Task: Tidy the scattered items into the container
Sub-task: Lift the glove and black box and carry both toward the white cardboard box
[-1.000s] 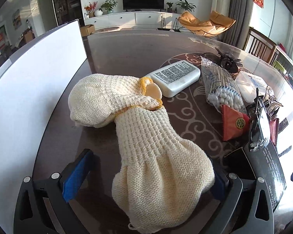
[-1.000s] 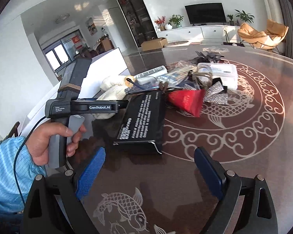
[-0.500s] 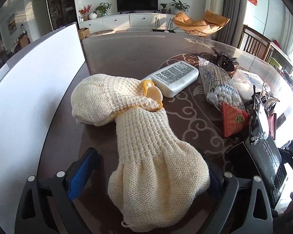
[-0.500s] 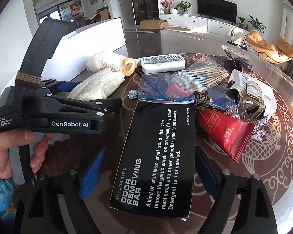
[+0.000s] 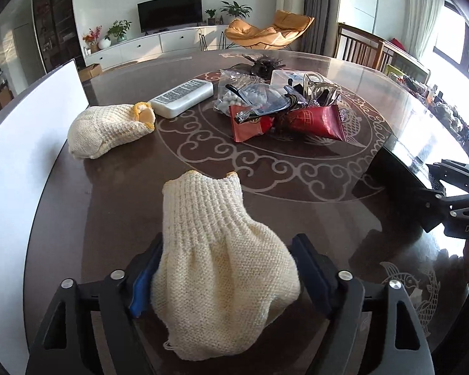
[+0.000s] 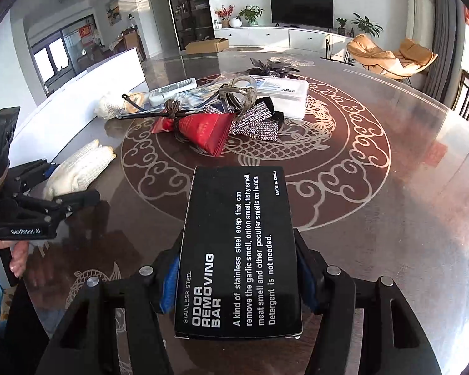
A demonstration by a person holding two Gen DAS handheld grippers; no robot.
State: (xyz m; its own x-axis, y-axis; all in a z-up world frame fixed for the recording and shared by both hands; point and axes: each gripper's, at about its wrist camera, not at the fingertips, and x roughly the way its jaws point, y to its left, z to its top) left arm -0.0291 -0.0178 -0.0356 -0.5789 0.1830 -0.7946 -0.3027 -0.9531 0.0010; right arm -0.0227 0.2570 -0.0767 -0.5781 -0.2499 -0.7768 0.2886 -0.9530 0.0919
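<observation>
My left gripper (image 5: 226, 276) is shut on a cream knit glove (image 5: 215, 256) and holds it above the dark table; it also shows in the right wrist view (image 6: 78, 172). A second cream glove (image 5: 106, 129) lies by the white container wall (image 5: 22, 156). My right gripper (image 6: 237, 279) is shut on a black odor removing bar box (image 6: 237, 250), seen at the right edge of the left wrist view (image 5: 400, 181). A pile of items remains mid-table: red packets (image 5: 312, 120), cotton swabs (image 5: 234, 93), safety glasses (image 5: 262, 103).
A white soap bar (image 5: 183, 98), a clear plastic box (image 6: 284, 93), a rhinestone bow (image 6: 256, 122) and a dark hair clip (image 5: 262, 62) lie around the pile. The white container (image 6: 109, 72) stands along the table's left side. Chairs stand beyond the far right edge.
My left gripper closed on the near glove and pulled it back away from the other glove. My right gripper moved onto the black box, closed on it and drew it away from the pile.
</observation>
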